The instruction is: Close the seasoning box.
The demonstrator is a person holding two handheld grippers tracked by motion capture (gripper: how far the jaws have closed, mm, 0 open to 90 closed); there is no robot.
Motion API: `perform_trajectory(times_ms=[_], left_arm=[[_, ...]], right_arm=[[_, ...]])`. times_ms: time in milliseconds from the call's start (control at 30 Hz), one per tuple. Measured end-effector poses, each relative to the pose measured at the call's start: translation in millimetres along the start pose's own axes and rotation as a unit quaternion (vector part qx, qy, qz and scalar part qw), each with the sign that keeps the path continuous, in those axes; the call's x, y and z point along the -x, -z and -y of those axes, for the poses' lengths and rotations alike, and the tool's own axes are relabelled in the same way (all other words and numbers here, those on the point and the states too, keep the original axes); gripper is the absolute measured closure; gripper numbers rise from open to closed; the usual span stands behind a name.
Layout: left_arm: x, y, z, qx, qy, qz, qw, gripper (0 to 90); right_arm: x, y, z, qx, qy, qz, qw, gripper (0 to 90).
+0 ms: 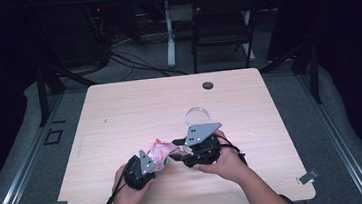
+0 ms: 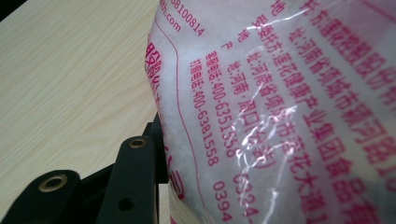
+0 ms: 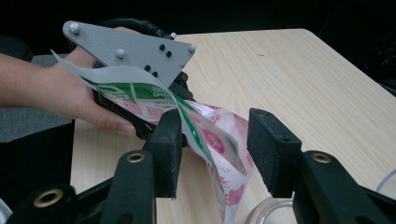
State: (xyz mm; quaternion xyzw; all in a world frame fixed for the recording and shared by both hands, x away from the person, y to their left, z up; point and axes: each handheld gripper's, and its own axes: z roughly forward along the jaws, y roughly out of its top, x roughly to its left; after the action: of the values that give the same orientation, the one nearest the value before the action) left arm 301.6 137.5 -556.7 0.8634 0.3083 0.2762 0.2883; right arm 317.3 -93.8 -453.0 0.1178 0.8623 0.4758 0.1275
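Note:
A clear plastic bag (image 1: 158, 152) with pink print and white grains inside hangs just above the wooden table (image 1: 134, 106). My left gripper (image 1: 149, 161) is shut on its lower part; the bag (image 2: 280, 107) presses against that gripper's one visible finger (image 2: 133, 182). My right gripper (image 3: 212, 140) stands open around the bag's (image 3: 219, 140) torn green-and-white top flap. Its left pad (image 3: 166, 144) lies against the film and its right pad (image 3: 271, 149) stands apart from it. The left gripper (image 3: 180, 93) and the hand holding it sit just beyond.
A clear round plastic piece (image 1: 198, 114) lies on the table behind the right hand, and its rim (image 3: 268, 212) reaches under the right jaws. A black grommet (image 1: 208, 85) sits near the far edge. A chair (image 1: 221, 22) stands beyond the table.

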Motion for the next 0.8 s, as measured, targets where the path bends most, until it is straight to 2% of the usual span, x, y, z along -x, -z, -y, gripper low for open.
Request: perform_trajectory(times_ms=[100, 200, 367, 800], left_arm=[[0.6, 0.8, -0.7, -0.001, -0.01, -0.002, 0.9999, 60.8], [1.1, 1.4, -1.0, 0.0, -0.011, -0.003, 0.9999, 60.8], [1.5, 2.1, -1.3, 0.003, -0.012, -0.005, 0.9999, 60.8], [4.1, 3.1, -2.5, 0.011, -0.014, -0.003, 0.9998, 60.8]], right_arm=[[-2.3, -1.3, -0.6, -0.003, 0.008, -0.003, 1.0, 55.5], [-4.5, -3.2, -1.0, -0.005, 0.016, -0.006, 0.9998, 55.7], [-5.4, -4.5, -1.0, -0.009, 0.014, -0.009, 0.9998, 56.7], [-8.8, -15.4, 1.7, -0.031, 0.012, -0.021, 0.9992, 66.9]])
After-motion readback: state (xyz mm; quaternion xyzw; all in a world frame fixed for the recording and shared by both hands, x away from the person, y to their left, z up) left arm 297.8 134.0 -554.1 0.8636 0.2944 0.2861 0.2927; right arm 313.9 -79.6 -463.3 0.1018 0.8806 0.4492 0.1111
